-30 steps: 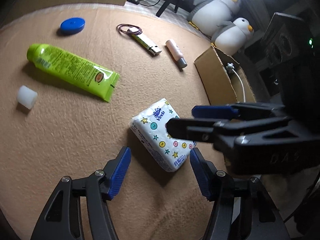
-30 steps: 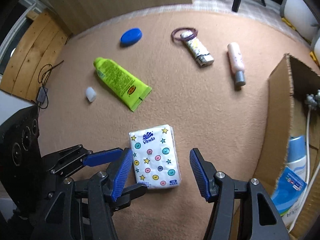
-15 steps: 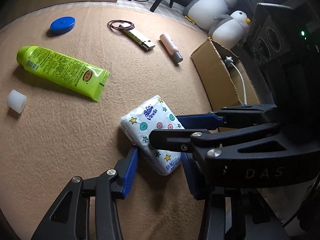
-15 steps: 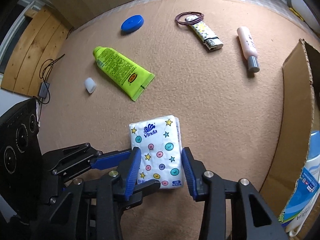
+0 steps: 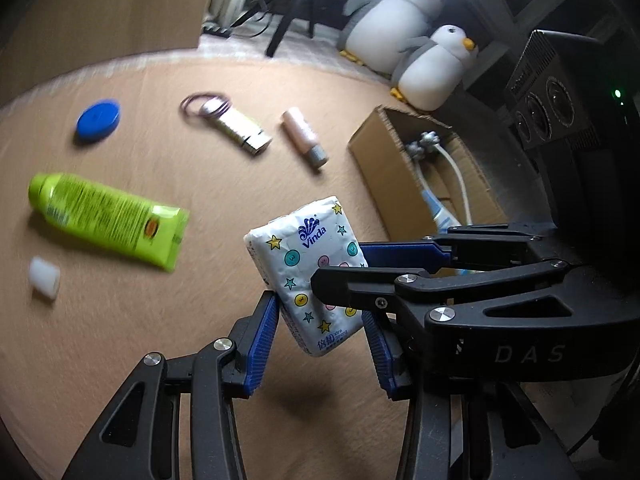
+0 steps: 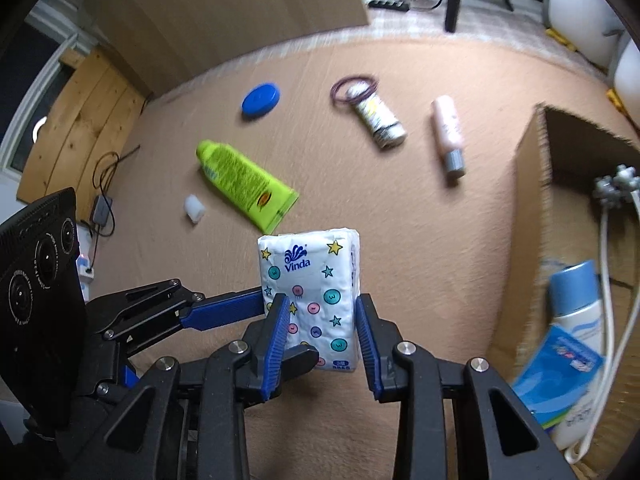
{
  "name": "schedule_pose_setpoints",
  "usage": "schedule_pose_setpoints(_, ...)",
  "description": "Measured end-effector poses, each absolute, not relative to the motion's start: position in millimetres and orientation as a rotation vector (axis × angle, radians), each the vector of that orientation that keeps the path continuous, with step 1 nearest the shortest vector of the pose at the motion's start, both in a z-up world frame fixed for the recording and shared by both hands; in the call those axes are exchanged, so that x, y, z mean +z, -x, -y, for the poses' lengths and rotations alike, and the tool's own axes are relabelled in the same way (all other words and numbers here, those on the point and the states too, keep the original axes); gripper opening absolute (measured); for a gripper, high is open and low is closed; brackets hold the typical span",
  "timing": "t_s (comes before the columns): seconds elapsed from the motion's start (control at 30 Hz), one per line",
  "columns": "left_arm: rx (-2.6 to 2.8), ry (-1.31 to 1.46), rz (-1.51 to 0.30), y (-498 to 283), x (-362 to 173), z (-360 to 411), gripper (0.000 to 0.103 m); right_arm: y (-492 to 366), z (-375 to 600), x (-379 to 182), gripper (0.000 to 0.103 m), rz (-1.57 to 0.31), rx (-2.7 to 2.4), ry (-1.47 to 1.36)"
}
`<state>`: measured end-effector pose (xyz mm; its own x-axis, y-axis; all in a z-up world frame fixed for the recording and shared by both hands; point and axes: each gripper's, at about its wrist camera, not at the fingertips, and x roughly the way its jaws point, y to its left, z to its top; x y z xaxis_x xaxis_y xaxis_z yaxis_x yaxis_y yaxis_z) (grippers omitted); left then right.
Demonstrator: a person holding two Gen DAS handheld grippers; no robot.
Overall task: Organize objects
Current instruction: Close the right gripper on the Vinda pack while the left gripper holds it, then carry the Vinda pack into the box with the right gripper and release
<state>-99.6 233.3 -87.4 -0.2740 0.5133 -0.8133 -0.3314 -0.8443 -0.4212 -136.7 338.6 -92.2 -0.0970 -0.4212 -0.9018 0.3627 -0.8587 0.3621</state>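
Past my desk (image 5: pixel 120 320) two plush penguins (image 5: pixel 432 64) sit by dark chair legs (image 5: pixel 288 20). On the floor at my left lie wooden planks (image 6: pixel 80 120) and a cable (image 6: pixel 105 184).

Tissue pack (image 6: pixel 310 284) glossy plastic wrap; box (image 5: pixel 384 164) matt cardboard; table cover (image 5: pixel 120 320) fuzzy cloth.

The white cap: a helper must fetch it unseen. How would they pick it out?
On the tan mat, find the green tube. The white cap lies apart beside it, the only small plain white piece, unlike the flat blue lid.
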Motion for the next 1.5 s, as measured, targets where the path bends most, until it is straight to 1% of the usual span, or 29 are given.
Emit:
schedule_pose_setpoints(0.3,2.131,1.353,0.124,126,-48,-291,0.046,154,-398,-53,0.031,0.133,-2.140,-1.594)
schedule_pose_setpoints(0.47,2.111,1.315,0.087,138,-38,-328,0.046,163,-427,-44,0.031,0.161,-2.202,-1.580)
schedule_pose_setpoints(0.87,2.060,1.297,0.037,157,-41,-394,0.046,179,-486,-47,0.031,0.248,-2.289,-1.603)
schedule_pose_setpoints(1.13,2.061,1.298,-0.021,158,-43,-411,0.046,178,-496,-49,0.031,0.251,-2.300,-1.610)
schedule_pose_setpoints(1.2,2.066,1.299,-0.032,158,-41,-411,0.052,176,-495,-46,0.032,0.222,-2.316,-1.596)
schedule_pose_setpoints(1.23,2.074,1.301,-0.037,158,-40,-411,0.056,175,-495,-45,0.037,0.211,-2.329,-1.594)
schedule_pose_setpoints(1.27,2.084,1.300,-0.039,157,-39,-410,0.064,175,-496,-43,0.041,0.204,-2.350,-1.586)
schedule_pose_setpoints(1.3,2.095,1.299,-0.041,156,-38,-408,0.069,174,-496,-42,0.046,0.204,-2.360,-1.580)
schedule_pose_setpoints(1.5,2.113,1.315,-0.028,149,-38,-393,0.070,171,-496,-39,0.046,0.213,-2.366,-1.570)
